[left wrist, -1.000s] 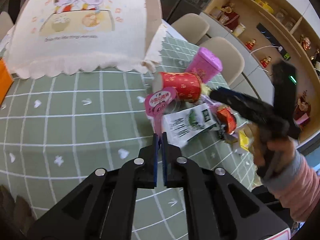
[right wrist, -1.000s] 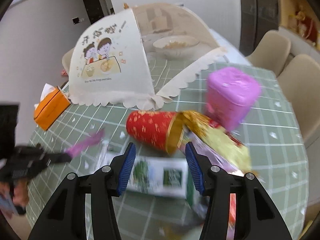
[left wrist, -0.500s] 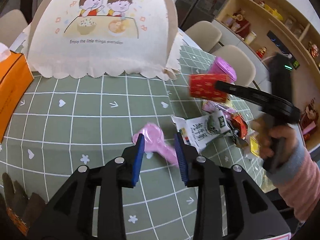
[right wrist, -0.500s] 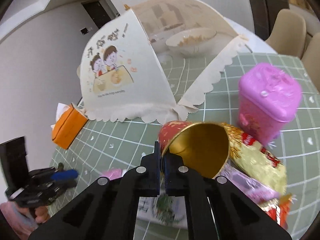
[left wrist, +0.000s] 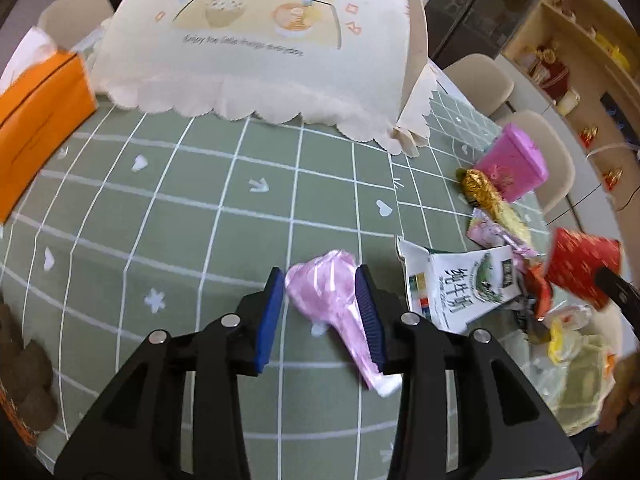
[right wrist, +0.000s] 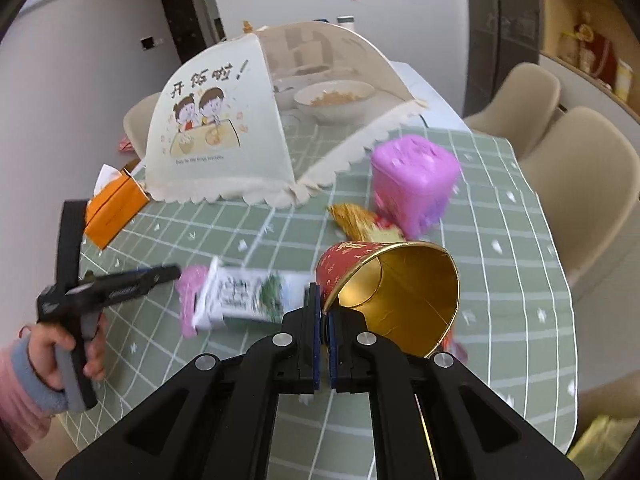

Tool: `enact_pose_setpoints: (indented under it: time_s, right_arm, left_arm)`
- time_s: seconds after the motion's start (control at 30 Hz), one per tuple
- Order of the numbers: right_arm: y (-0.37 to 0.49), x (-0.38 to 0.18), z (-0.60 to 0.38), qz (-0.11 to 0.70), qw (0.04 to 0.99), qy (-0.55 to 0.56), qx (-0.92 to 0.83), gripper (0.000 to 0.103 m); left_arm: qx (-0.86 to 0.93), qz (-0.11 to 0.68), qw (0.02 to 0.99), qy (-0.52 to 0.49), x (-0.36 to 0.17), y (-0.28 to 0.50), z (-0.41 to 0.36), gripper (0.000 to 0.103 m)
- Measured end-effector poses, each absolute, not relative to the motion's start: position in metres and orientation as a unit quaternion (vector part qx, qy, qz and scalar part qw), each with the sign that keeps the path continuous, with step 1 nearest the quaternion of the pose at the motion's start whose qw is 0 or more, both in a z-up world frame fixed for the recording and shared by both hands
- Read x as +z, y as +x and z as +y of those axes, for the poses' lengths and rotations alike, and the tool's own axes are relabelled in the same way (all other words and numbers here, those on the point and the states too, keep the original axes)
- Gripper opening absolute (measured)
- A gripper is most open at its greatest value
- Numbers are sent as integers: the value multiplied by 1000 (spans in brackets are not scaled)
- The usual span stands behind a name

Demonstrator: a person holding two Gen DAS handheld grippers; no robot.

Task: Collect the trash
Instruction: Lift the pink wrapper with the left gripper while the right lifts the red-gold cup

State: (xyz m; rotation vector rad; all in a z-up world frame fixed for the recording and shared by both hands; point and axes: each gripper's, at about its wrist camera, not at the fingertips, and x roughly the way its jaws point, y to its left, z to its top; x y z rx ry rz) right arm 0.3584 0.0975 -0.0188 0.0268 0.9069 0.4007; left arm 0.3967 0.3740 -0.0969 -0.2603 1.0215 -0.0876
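Observation:
My left gripper (left wrist: 319, 278) points down at the green checked tablecloth (left wrist: 192, 216), and its jaws are opening. A pink wrapper (left wrist: 336, 312) lies on the cloth between the blue pads, loose from them. My right gripper (right wrist: 324, 314) is shut on the rim of a red paper cup (right wrist: 356, 260) with a gold inside, held tilted above the table. That cup (left wrist: 580, 268) shows at the right edge of the left wrist view. A white and green milk pouch (left wrist: 460, 284) lies beside the pink wrapper, next to a gold wrapper (left wrist: 484, 196) and other small wrappers.
A pink lidded bin (right wrist: 412, 180) stands behind the trash pile. A large cloth food cover (right wrist: 224, 132) fills the far side, with a bowl (right wrist: 332, 100) under it. An orange tissue box (left wrist: 36, 120) sits at the left. Beige chairs (right wrist: 576, 184) ring the table's right edge.
My left gripper opened and let the pink wrapper down onto the cloth. My right gripper shut on the red cup's rim and lifted it off the pile.

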Motion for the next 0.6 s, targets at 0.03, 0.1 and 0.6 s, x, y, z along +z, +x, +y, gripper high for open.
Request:
enact_pose_setpoints:
  time_s: [0.03,0.1,0.6]
  right_arm:
    - [355,-20,97,437,879,15,191,5]
    - [343,-22,94,440,878,17,189,5]
    - [270,-29,60,438,875,-3,204,5]
  left_arm:
    - [-40,488,865,-110,-99,399,370,36]
    - [-43,492,865,-87,-106,402,362,38]
    - [-29,513,848,-129,-102,368,349,4]
